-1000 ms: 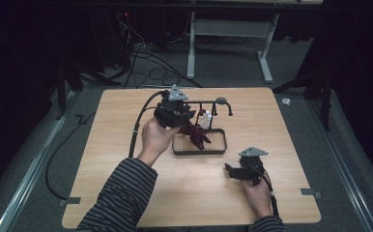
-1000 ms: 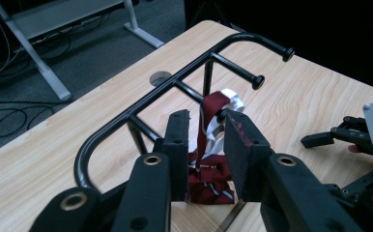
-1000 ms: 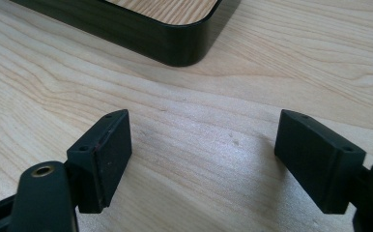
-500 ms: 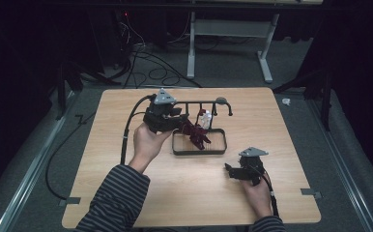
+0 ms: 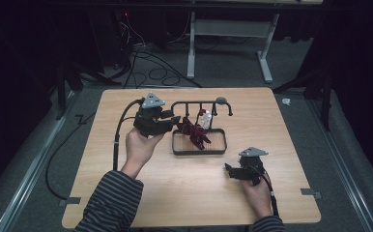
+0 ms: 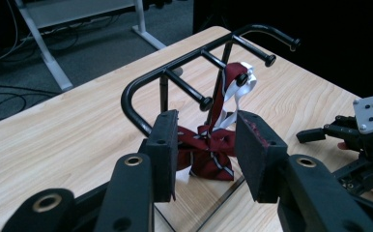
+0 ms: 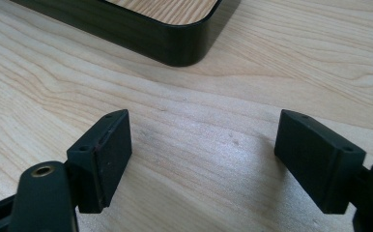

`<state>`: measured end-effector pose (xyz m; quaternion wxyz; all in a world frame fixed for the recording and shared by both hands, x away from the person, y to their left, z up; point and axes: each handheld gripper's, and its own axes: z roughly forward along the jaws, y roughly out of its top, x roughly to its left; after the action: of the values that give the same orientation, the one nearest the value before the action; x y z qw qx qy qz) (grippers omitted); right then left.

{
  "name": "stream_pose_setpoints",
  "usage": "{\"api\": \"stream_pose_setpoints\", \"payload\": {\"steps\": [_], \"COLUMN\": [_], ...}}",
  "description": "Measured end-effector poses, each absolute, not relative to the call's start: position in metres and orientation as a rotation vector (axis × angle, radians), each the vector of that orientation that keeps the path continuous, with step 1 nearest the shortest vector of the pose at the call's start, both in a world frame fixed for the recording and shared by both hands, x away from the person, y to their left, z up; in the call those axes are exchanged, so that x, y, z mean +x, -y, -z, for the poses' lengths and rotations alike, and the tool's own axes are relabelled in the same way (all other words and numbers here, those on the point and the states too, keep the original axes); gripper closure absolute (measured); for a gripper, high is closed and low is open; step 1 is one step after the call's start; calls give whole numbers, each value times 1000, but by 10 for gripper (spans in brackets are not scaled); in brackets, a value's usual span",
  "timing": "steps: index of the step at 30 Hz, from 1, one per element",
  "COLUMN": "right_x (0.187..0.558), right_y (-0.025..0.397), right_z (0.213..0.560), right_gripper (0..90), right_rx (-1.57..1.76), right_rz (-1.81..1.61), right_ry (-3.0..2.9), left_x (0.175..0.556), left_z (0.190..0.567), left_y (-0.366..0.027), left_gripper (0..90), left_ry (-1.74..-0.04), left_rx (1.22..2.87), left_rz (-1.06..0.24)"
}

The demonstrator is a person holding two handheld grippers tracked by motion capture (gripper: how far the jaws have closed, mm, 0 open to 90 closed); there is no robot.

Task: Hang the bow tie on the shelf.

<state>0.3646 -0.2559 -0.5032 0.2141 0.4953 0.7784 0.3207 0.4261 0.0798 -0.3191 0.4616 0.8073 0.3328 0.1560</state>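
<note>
Both tongs stand apart and hold nothing right now. Your right gripper (image 5: 230,170) sits nearest you, low over the bare table (image 5: 184,193), jaws spread wide; in the right gripper view you can see a rounded corner of the black tray (image 7: 184,46) just ahead of it.

Your left gripper (image 6: 206,154) is up at the rack, jaws parted with a clear gap, and between them, a little beyond, hangs the dark red striped tie (image 6: 208,150). In the high view the left gripper (image 5: 175,121) sits just beside the tie's bundle (image 5: 194,133).

Now the tie itself: it's draped from a peg of the black rack (image 6: 184,63), its white-lined end looped over the peg, and the bulk bunches down toward the tray (image 5: 199,147).

Expect it to be light, soft and floppy, with no stiffness at all, and probably a bit slick. It will sag and slide, and a pinch on 1 thin layer may slip. Your best bet looks like the thick bunched part at the knot, squeezing several folds at once. Watch for snagging on the pegs as you lift.
</note>
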Motion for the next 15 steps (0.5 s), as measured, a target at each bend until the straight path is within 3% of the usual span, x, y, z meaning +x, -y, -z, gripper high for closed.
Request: {"api": "stream_pose_setpoints", "payload": {"steps": [15], "right_x": [365], "right_y": [256], "right_z": [503], "right_gripper": [218], "right_rx": [1375], "right_rz": [-890], "right_ry": [-2159], "left_x": [421], "left_z": [326], "left_y": [-94], "left_gripper": [596], "left_ry": [-850], "left_rx": [1966], "left_rz": [-373]}}
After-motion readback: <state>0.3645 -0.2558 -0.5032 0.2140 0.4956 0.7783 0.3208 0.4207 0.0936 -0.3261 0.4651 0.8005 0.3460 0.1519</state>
